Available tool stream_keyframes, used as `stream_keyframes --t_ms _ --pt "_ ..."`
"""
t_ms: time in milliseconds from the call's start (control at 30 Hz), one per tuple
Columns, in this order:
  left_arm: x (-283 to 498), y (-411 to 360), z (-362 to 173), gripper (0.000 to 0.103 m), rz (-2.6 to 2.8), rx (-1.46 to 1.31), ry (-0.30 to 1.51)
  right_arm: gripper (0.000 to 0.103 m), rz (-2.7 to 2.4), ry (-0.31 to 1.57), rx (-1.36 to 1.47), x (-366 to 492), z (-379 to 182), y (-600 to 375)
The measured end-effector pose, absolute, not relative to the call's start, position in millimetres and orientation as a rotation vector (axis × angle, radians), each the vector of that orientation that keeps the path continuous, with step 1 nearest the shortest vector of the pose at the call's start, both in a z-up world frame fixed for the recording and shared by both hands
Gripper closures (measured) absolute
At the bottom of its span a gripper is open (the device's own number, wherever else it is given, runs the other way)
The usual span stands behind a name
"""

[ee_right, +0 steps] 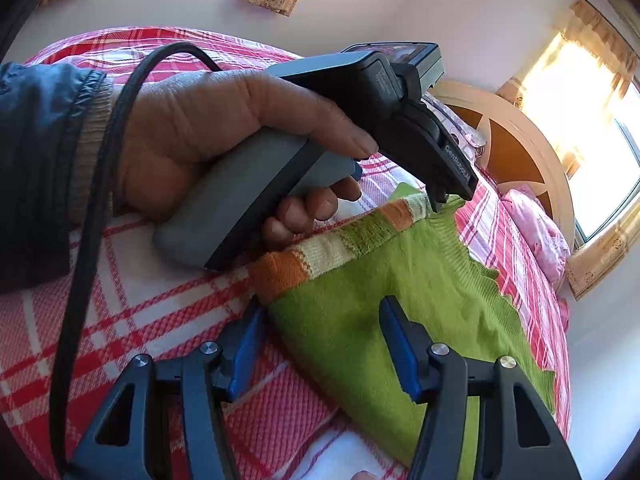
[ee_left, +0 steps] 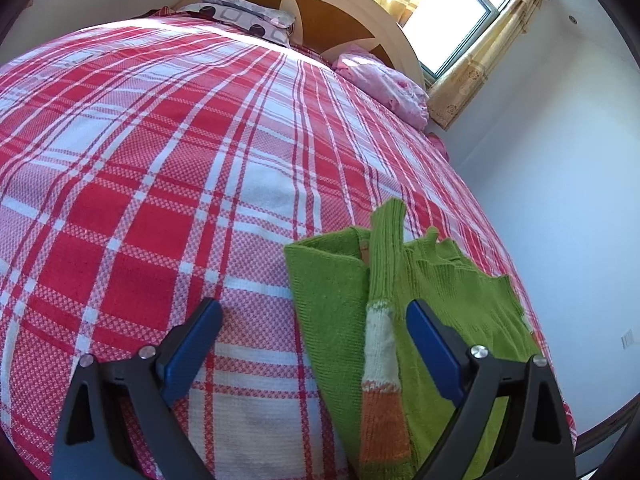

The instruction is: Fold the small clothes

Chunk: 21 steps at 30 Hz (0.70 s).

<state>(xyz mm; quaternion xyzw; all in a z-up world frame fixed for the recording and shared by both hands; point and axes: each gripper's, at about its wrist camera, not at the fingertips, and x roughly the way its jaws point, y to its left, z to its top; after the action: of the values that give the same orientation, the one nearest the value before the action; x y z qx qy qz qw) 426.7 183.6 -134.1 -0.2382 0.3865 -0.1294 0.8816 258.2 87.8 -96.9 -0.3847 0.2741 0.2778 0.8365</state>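
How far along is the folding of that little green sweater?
Partly done: the green sweater lies on the checked bedspread with its striped sleeve already laid across the body. Both the left gripper and the right gripper are open over it, holding nothing. Folding it smaller appears to remain.

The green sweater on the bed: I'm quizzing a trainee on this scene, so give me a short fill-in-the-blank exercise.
1. The green sweater lies on a red and white ____ bedspread.
2. Its striped sleeve carries white and ____ bands.
3. The left gripper has jaws that stand ____.
4. A pink ____ lies near the headboard.

Missing words: plaid; orange; open; pillow
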Motion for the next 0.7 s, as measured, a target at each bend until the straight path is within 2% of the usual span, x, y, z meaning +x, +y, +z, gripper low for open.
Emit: stream_keyframes --t_ms 67,200,233,500,533,567,633,700 --pt "426.5 184.1 -133.8 0.010 -0.273 -0.503 0.794 0.061 0.608 0.589 -0.809 258.1 -98.3 88.1" --pt "426.9 183.7 -134.3 0.024 -0.297 -0.514 0.783 0.072 0.614 0.576 -0.827 255.1 -101.1 89.8" --pt "427.9 183.8 -135.0 0.027 -0.307 -0.520 0.786 0.073 0.616 0.577 -0.826 254.1 -101.5 90.3" --pt "437.9 173.0 -135.3 0.027 -0.341 -0.493 0.806 0.077 0.620 0.587 -0.815 263.1 -103.5 90.7" --pt "438.2 173.1 -135.3 0.031 -0.345 -0.495 0.804 0.080 0.624 0.589 -0.812 262.8 -103.0 90.6" --pt "439.1 172.7 -136.4 0.054 -0.358 -0.500 0.808 0.088 0.624 0.590 -0.807 263.6 -102.3 90.5" --pt "442.6 172.5 -142.6 0.087 -0.405 -0.530 0.840 0.092 0.630 0.591 -0.778 269.3 -97.6 85.8" --pt "439.9 177.0 -140.8 0.088 -0.419 -0.559 0.818 0.093 0.639 0.587 -0.734 271.1 -90.1 79.2"
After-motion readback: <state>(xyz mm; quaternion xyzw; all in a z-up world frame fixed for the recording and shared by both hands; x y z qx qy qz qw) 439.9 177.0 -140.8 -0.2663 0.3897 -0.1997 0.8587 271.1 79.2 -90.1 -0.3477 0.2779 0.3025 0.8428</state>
